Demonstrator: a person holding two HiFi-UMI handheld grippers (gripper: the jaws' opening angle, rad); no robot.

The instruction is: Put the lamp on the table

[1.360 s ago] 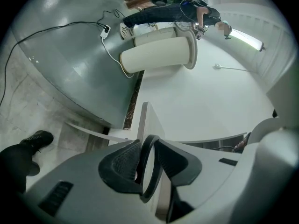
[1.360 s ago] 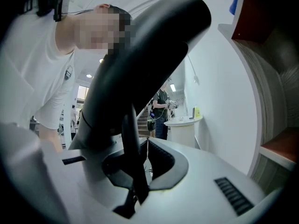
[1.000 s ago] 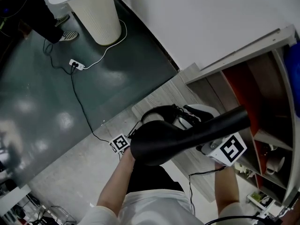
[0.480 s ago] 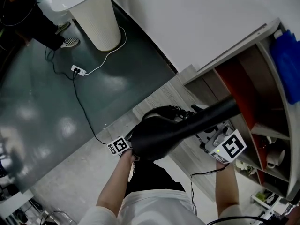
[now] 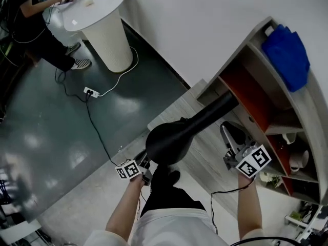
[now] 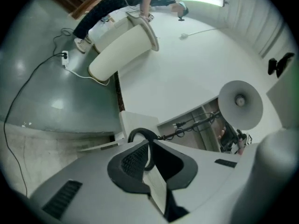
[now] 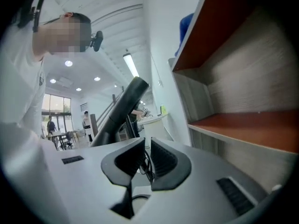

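Black lamp (image 5: 169, 140) between two grippers.
Left gripper (image 6: 148, 146) at its eight o'clock, right gripper (image 7: 145, 155) at three; both pairs of fingers (image 6: 128, 162) have just closed on thin black cord (image 6: 135, 133).

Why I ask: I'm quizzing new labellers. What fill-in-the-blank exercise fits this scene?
1. The lamp is ___ on the outside.
2. The bundle on top of the shelf unit is ___.
3. The power strip lies on the ___, near the white pedestal table.
Missing words: black; blue; floor.
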